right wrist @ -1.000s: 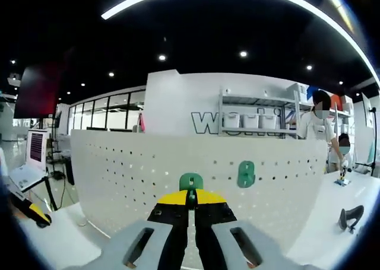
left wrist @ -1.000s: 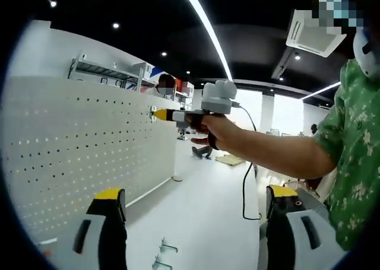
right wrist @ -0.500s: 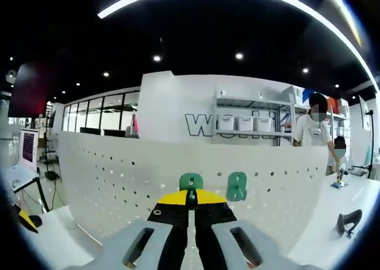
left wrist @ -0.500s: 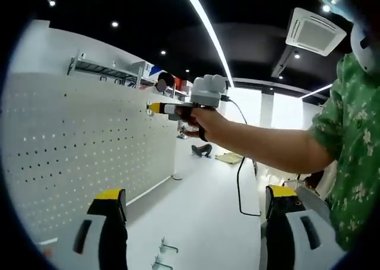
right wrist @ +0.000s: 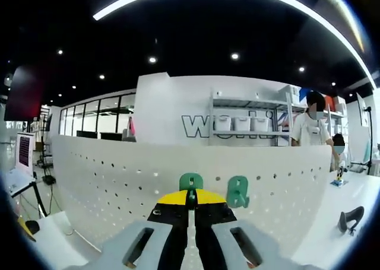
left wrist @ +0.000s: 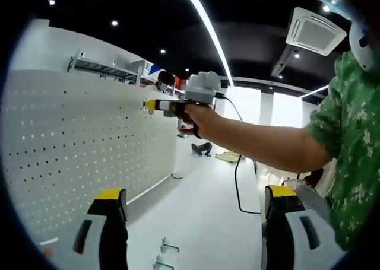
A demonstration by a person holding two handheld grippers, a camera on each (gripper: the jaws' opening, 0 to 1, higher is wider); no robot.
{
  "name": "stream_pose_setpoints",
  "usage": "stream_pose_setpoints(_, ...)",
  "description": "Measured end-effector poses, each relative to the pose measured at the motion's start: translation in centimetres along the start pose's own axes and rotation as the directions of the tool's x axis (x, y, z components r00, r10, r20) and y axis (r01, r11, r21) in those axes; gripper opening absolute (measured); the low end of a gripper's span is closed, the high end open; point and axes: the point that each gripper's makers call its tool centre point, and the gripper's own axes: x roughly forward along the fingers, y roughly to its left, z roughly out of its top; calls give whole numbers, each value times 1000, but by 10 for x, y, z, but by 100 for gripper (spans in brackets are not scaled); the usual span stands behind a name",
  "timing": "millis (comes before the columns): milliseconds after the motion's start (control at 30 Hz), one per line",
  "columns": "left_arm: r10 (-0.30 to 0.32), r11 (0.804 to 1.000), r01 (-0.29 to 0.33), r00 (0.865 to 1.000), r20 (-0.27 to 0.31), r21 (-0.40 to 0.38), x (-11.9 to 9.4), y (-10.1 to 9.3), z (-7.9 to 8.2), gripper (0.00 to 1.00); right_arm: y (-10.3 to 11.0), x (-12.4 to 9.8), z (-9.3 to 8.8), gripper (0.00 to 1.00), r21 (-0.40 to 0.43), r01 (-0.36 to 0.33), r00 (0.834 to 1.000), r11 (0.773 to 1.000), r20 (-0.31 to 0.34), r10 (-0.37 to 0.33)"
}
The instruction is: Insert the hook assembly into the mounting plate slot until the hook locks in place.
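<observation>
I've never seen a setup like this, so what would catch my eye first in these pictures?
Probably the big white pegboard full of holes, standing across the right gripper view. At its upper edge the right hand-held gripper, jaws shut, holds a green hook beside a second green hook already on the board. In the left gripper view, a person's outstretched arm reaches to the board.

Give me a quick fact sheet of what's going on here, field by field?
Setting: white pegboard standing on a white table
Right hand-held gripper: shut on a green hook, held up close to the pegboard
Already on the board: a second green hook, just right of the held one in the right gripper view
Left hand-held gripper: open, holding nothing, low over the table
Spare parts: small metal hooks lying on the table
Hook locked in: cannot tell
</observation>
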Motion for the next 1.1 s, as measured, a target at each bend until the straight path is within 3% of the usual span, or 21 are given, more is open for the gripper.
stream_pose_setpoints(1100, -4, 1000, 4, 1000, -10, -5, -1, 4, -5, 96, -6, 13, -3, 1, -6, 16, 1000, 1000, 5, -16)
